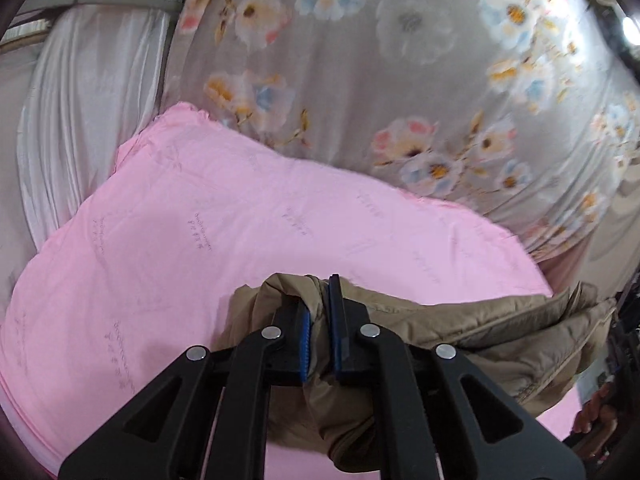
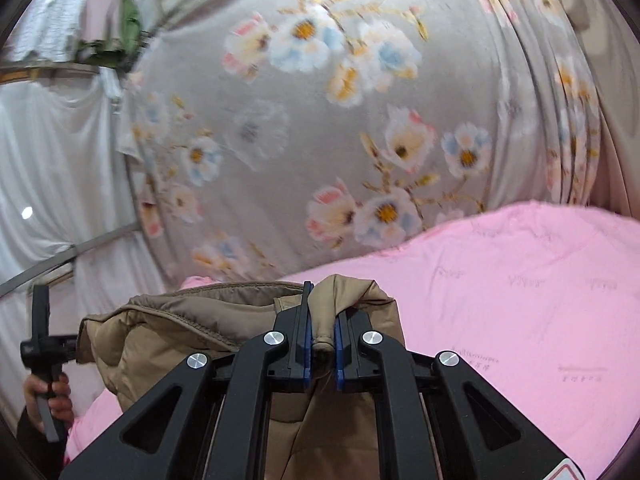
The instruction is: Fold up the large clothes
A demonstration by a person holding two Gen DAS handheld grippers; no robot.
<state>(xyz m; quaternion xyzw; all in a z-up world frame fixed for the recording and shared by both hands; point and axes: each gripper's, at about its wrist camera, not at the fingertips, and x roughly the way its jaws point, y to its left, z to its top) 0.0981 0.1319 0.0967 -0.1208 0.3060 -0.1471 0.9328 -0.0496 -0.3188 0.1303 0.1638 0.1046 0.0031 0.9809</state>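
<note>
A tan padded jacket [image 1: 480, 332] hangs above the pink sheet [image 1: 200, 240], stretched between both grippers. My left gripper [image 1: 319, 312] is shut on a bunched fold of its fabric, blue pads pressed against the cloth. In the right wrist view my right gripper [image 2: 322, 320] is shut on another bunched edge of the jacket [image 2: 180, 332], which sags to the left. The left gripper's handle [image 2: 42, 344] shows at the far left in a hand [image 2: 48, 396]. The jacket's lower part is hidden below the fingers.
The pink sheet [image 2: 520, 300] covers a bed. Behind it hangs a grey curtain with flowers [image 2: 320, 120]. White drapes [image 1: 80, 120] hang at the left. Hanging clothes [image 2: 100, 20] show at the far upper left. A hand [image 1: 596, 412] shows at the right edge.
</note>
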